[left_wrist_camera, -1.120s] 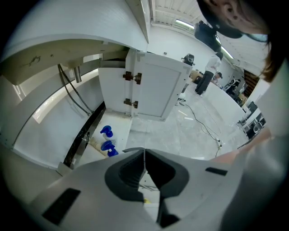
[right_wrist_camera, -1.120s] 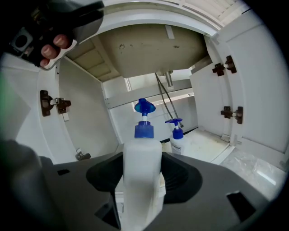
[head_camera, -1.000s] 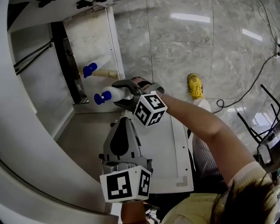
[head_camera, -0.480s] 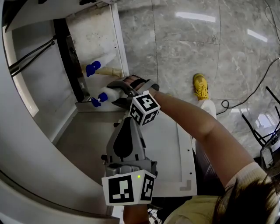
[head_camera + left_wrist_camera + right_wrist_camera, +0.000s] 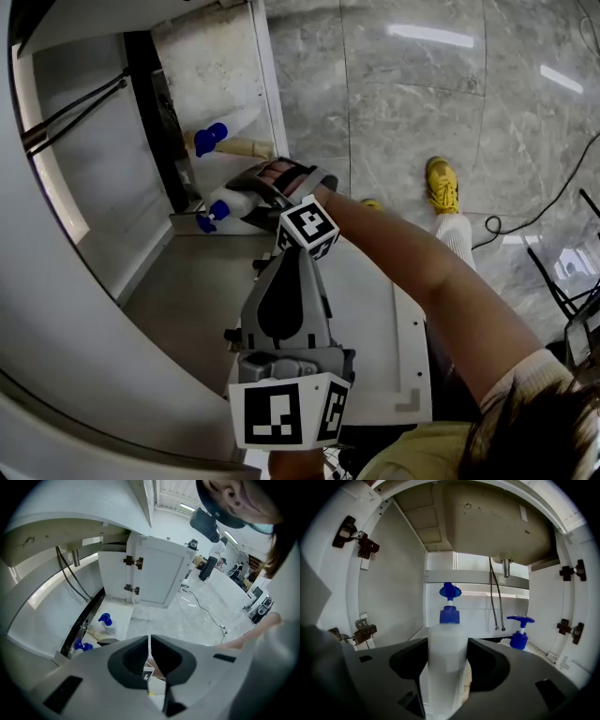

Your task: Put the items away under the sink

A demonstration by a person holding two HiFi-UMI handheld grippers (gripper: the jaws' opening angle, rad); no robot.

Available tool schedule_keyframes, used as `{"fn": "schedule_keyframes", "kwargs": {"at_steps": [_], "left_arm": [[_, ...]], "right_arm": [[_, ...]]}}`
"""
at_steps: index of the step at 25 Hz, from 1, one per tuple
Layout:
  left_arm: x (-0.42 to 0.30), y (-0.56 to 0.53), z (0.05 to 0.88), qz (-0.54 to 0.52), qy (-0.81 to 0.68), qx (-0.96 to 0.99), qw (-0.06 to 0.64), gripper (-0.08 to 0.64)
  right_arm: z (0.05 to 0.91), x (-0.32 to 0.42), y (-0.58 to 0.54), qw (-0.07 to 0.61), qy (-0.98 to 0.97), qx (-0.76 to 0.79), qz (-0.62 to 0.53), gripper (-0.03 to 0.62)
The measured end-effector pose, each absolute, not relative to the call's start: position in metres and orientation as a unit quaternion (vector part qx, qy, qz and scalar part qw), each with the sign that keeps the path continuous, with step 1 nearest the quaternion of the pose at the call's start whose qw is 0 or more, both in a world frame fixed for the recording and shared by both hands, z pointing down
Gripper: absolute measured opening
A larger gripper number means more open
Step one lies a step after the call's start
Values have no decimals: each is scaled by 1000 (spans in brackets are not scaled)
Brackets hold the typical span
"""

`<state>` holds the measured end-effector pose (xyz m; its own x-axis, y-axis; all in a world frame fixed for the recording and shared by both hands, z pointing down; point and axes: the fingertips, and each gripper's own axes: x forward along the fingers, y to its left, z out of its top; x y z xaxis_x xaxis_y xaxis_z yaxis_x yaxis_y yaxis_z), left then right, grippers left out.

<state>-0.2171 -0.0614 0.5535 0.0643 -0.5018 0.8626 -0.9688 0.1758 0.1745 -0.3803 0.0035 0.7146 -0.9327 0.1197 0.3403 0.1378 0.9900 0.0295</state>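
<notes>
Under the sink bowl (image 5: 487,522) the cupboard (image 5: 393,583) is open. The right gripper (image 5: 447,663) is at the front of the cupboard. Its two jaws squeeze a white bottle (image 5: 446,653) from both sides. The bottle has a blue pump top and stands straight up between the jaws. I cannot tell if its bottom touches the cupboard floor.

From the head view, the right gripper (image 5: 253,192) reaches to the cupboard's edge, with the white bottle (image 5: 230,202) sticking out past its jaws. The person's bare arm stretches out behind it.

A second bottle (image 5: 519,632) with a blue pump top stands farther inside the cupboard, to the right of the held one. The two do not touch. Two thin hoses (image 5: 496,597) hang down from the sink behind it. In the head view, a tan stick (image 5: 248,147) lies just beside the second bottle (image 5: 225,131).

The left gripper (image 5: 292,258) is lower down and closer to the person, behind the right one. In the left gripper view, the left gripper (image 5: 150,646) has its jaws pressed together with nothing between them.

A white door (image 5: 159,578) with hinges stands open. The floor (image 5: 422,94) is shiny grey stone, and a yellow shoe (image 5: 441,183) stands on it.
</notes>
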Motion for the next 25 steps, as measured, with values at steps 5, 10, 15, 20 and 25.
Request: {"fn": "schedule_keyframes", "kwargs": {"at_steps": [5,10,15,20,25], "left_arm": [[-215,-63,553,257,-625,589,444,43],[-212,-65,552,251,-622,595,442,43],[-213,-65,553,246,-623,593,447,43],[-215,-67,553,243,-626,590,448,43],[-217,-68,552,240,-629,589,446,43]], "right_arm": [[719,-390,5,170,-983,-65,-41,258],[720,-397,5,161,-984,-61,-44,258],[721,-397,10,154,-984,-65,-57,258],[722,-388,9,159,-982,-74,-71,258],[734,-374,7,175,-979,-70,-80,258]]}}
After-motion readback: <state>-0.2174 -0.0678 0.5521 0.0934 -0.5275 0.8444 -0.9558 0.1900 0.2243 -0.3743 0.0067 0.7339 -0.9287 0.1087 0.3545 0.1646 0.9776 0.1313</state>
